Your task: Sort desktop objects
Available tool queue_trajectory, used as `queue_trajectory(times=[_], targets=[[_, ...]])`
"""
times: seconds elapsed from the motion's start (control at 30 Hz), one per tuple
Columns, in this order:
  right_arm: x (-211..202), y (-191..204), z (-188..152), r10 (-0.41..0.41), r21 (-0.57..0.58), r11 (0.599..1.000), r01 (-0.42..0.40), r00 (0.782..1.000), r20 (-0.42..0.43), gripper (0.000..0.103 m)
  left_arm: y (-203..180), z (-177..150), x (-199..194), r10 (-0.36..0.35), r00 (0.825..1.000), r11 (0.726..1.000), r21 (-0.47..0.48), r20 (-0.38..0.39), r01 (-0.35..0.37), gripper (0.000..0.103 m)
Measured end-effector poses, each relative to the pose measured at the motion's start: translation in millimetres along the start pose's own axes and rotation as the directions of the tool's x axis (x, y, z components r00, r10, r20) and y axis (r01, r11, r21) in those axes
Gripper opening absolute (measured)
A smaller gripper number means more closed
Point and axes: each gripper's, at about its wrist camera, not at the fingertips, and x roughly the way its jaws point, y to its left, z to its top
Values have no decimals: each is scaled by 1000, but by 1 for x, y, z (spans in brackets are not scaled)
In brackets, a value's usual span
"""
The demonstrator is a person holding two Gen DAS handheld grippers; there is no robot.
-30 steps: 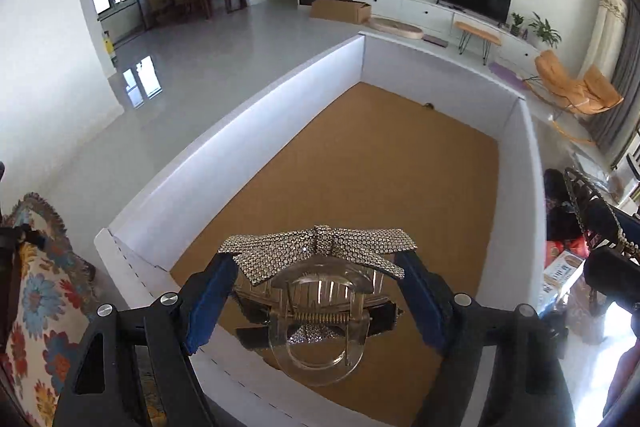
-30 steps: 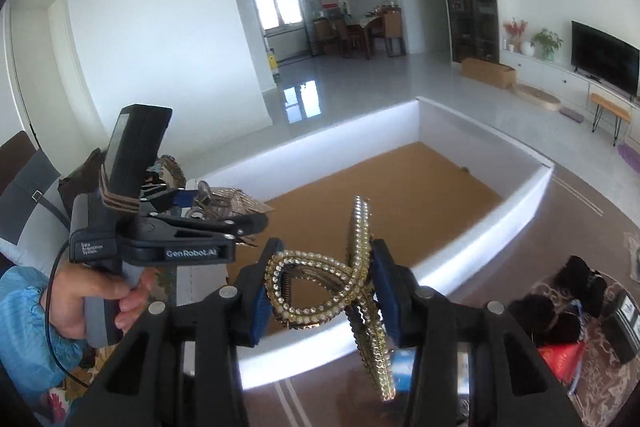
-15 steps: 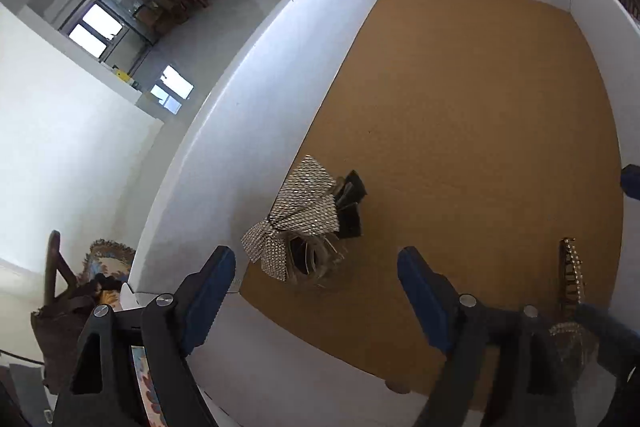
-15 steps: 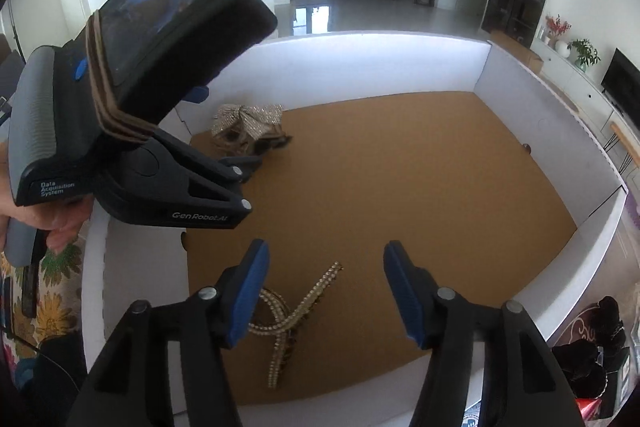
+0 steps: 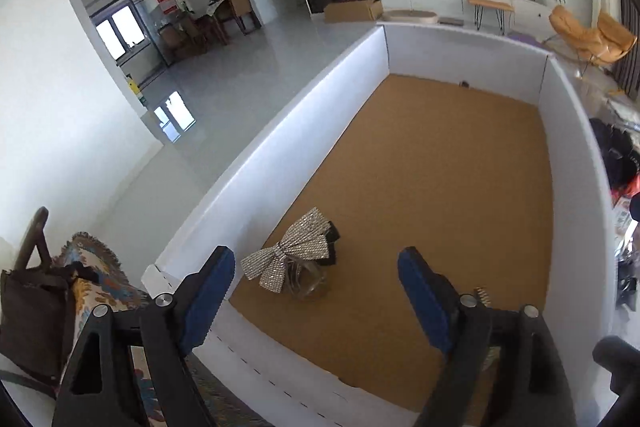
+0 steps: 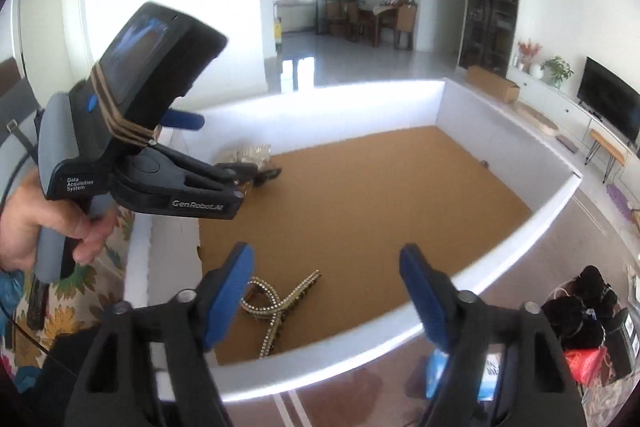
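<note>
A silver rhinestone bow hair clip (image 5: 294, 255) lies on the cork floor of a white-walled box (image 5: 280, 131), close to the left wall. My left gripper (image 5: 316, 259) hovers over it, its jaws opening with nothing between them. A gold rhinestone twisted hair clip (image 6: 280, 303) lies on the cork near the front wall, just below and left of my right gripper (image 6: 326, 259). The right jaws are also opening, and they are empty. In the right wrist view the bow clip (image 6: 256, 153) is half hidden behind the left gripper's black housing (image 6: 160, 87).
A person's hand (image 6: 24, 227) holds the left gripper at the box's left corner. A floral cloth (image 5: 92, 283) and a brown bag (image 5: 28, 307) lie left of the box. Black items and a red bag (image 6: 580, 311) sit to its right. The cork floor (image 6: 400, 187) stretches away behind the clips.
A second ago each gripper was shut on its clip. Both let go, and the clips now lie on the cork floor. Both grippers have tilted up and drawn back since half a second ago.
</note>
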Motion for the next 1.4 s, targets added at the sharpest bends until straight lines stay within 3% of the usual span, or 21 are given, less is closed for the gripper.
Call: queue_trajectory(times=[0.07, 0.17, 0.23, 0.33, 0.37, 0.43, 0.5, 0.6, 0.73, 0.93, 1.4], targets=[[-34, -23, -19, -47, 36, 998, 46, 998, 45, 103, -12, -2, -33, -78, 995, 997, 14, 59, 78, 92], [-77, -58, -69, -178, 75, 981, 177, 984, 5, 103, -48, -9, -79, -215, 969, 974, 104, 118, 203, 100], [-89, -90, -109, -263, 103, 957, 272, 960, -91, 103, -83, -17, -101, -317, 942, 938, 182, 111, 294, 102], [-112, -137, -173, -323, 177, 910, 376, 908, -268, 103, -148, -29, -109, -425, 905, 867, 294, 16, 402, 102], [-129, -145, -201, -334, 203, 892, 405, 890, -310, 103, -172, -40, -109, -430, 903, 849, 327, -27, 414, 102], [-147, -159, -238, -352, 252, 854, 455, 862, -365, 103, -218, -53, -99, -397, 913, 825, 401, -92, 399, 102], [-165, -169, -263, -351, 311, 825, 472, 859, -373, 103, -256, -77, -82, -340, 933, 813, 461, -119, 355, 102], [-184, -171, -271, -372, 359, 793, 492, 858, -353, 103, -278, -97, -59, -296, 940, 830, 441, -169, 341, 102], [-179, -170, -267, -379, 354, 789, 502, 851, -362, 103, -275, -97, -32, -326, 918, 874, 298, -224, 383, 103], [-168, -167, -265, -378, 337, 798, 499, 851, -365, 103, -268, -97, -22, -393, 891, 878, 195, -229, 437, 103], [-168, -168, -266, -379, 337, 797, 501, 850, -365, 103, -269, -90, -17, -397, 905, 895, 156, -152, 418, 103]])
